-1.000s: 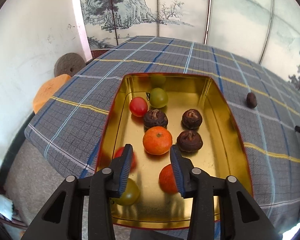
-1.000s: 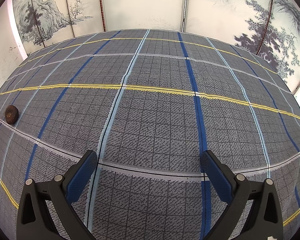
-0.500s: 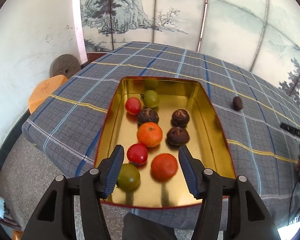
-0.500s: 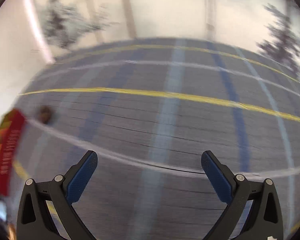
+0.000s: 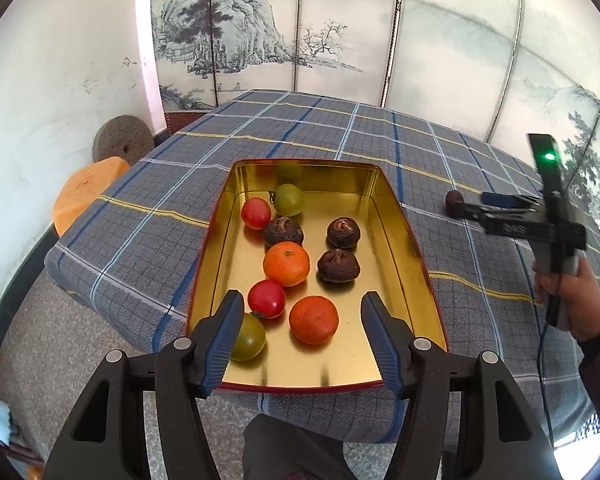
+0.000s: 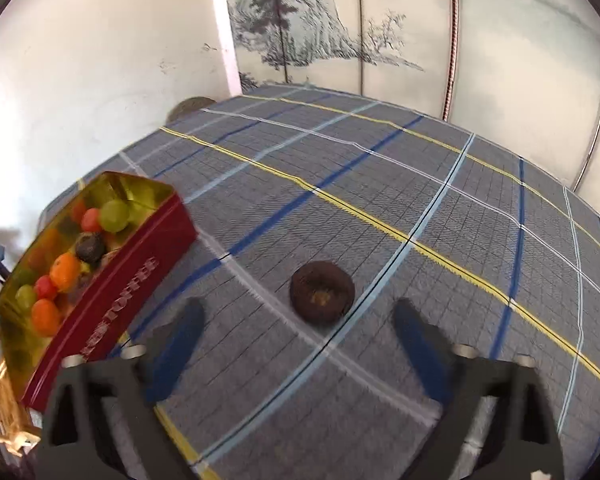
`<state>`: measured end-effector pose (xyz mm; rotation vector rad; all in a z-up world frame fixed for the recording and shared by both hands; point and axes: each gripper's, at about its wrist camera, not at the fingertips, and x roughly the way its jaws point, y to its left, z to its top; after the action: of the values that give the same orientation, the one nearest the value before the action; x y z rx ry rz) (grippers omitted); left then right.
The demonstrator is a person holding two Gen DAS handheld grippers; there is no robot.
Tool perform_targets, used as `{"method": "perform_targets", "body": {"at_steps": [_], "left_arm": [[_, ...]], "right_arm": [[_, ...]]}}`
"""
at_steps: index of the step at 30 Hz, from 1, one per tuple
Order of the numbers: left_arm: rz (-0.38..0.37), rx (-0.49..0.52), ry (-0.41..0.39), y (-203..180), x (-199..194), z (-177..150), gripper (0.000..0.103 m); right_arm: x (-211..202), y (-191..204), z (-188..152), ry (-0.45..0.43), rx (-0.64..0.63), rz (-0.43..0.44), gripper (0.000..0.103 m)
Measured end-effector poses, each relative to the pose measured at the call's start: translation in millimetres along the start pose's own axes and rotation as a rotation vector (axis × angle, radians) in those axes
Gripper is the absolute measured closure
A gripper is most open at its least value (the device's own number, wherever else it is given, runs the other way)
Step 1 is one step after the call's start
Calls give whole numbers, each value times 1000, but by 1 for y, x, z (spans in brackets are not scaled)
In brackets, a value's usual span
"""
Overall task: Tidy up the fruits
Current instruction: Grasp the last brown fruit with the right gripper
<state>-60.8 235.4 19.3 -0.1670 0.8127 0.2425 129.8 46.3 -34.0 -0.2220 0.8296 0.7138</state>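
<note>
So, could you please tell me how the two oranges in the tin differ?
The far orange is lighter, yellower orange; the near orange is deeper and redder. The far one shows a small stem dimple on top; the near one shows none. The far one sits mid-tin; the near one lies between the left gripper's open jaws. Both are similar-sized.

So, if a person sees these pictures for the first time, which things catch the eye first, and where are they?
The gold tin stands out first: it sits on the plaid tablecloth near the table's front edge, holding red, green, orange and dark brown fruits. Next comes the lone dark brown fruit, lying on the cloth outside the tin. The right gripper points at it with open jaws that have just been closing, not touching it.
</note>
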Motion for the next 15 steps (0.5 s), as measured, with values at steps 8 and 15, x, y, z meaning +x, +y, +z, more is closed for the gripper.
{"method": "perform_targets", "body": {"at_steps": [8,15], "left_arm": [[-3,-1,10,2,2,0,41],[-1,9,2,-1,-1,-1,41]], "right_arm": [[25,-10,5,49,34,23,47],[3,1,-9,38,26,60,67]]}}
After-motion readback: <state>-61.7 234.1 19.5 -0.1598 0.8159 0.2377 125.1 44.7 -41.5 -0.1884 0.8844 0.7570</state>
